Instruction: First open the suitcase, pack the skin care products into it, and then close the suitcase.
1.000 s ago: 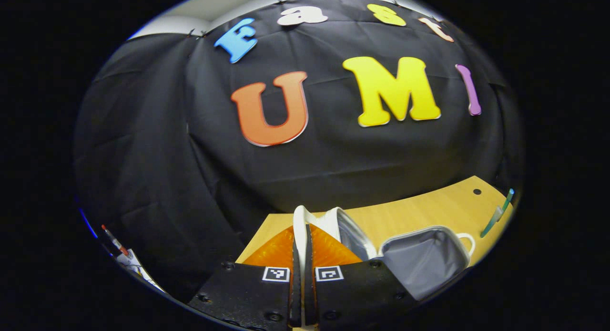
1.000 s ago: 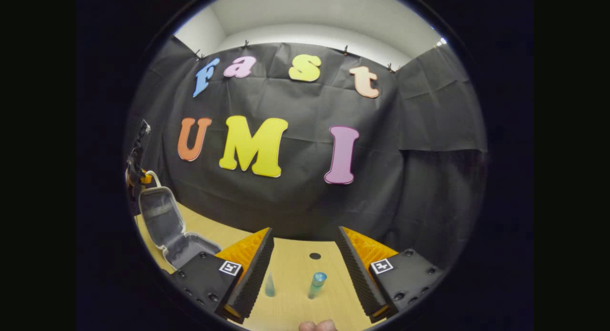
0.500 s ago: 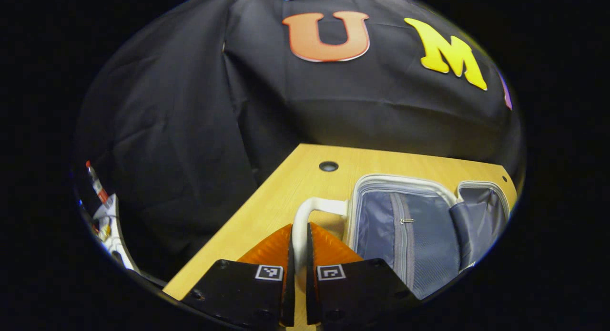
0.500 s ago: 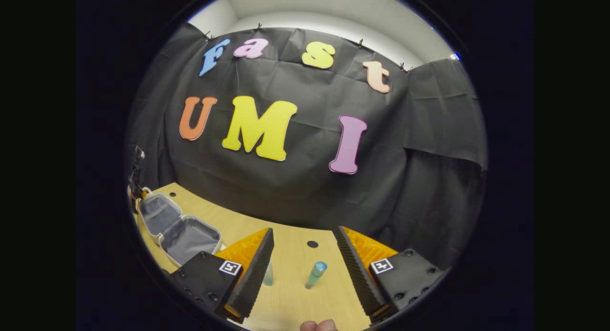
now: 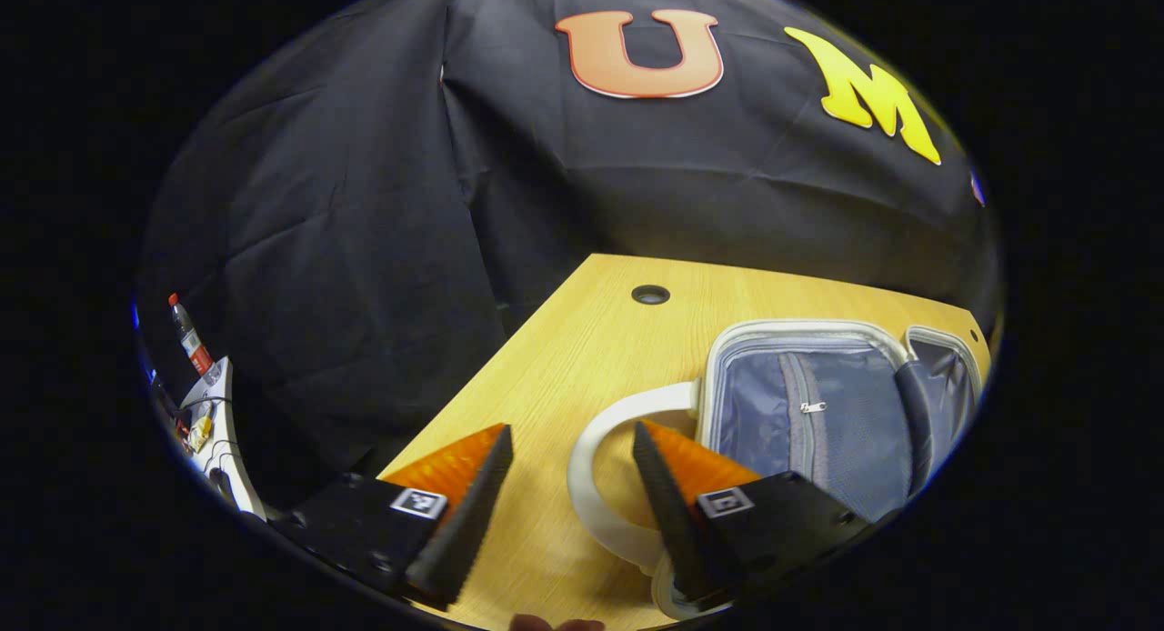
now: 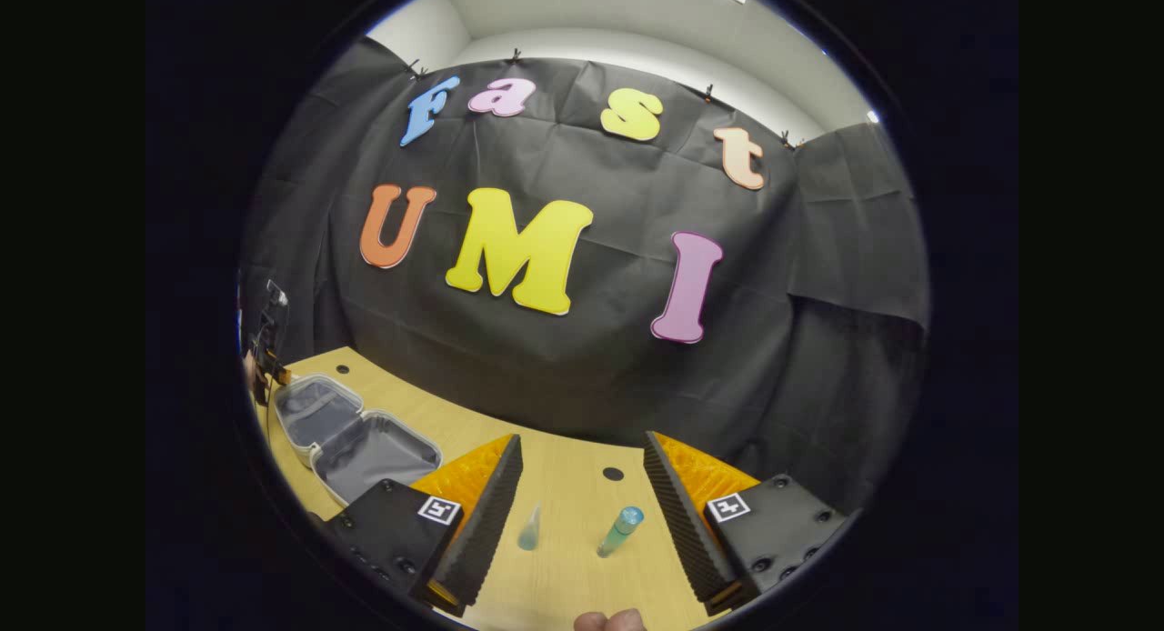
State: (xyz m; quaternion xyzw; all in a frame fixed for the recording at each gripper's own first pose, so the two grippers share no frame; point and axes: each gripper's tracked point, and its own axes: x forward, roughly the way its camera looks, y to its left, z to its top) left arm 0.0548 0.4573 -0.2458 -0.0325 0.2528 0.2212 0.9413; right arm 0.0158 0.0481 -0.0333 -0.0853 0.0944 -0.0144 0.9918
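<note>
- Since the suitcase (image 5: 818, 413) lies spread flat on the tabletop (image 5: 582, 340) with both lined halves up, I judge the opening step done and packing next.
- My left gripper (image 5: 568, 481) has its fingers wide apart and holds nothing; the white handle (image 5: 600, 485) loops on the wood between them, close against the right-hand finger, though I cannot tell whether it touches.
- I keep that gripper low and tipped down toward the tabletop, just beside the case's near half, so the open lid stays clear.
- My right gripper (image 6: 582, 513) is also spread wide and empty, hovering above the wood and angled forward and down.
- Two skin care items stand between its fingers but farther off: a small clear bottle (image 6: 529, 529) and a teal tube (image 6: 621, 531), near each other, not touching.
- From this side the suitcase (image 6: 355, 431) sits well off to the left, so each item calls for a carry across.
- I judge the tube the easier first pick, since it is taller and nearer the centre line.
</note>
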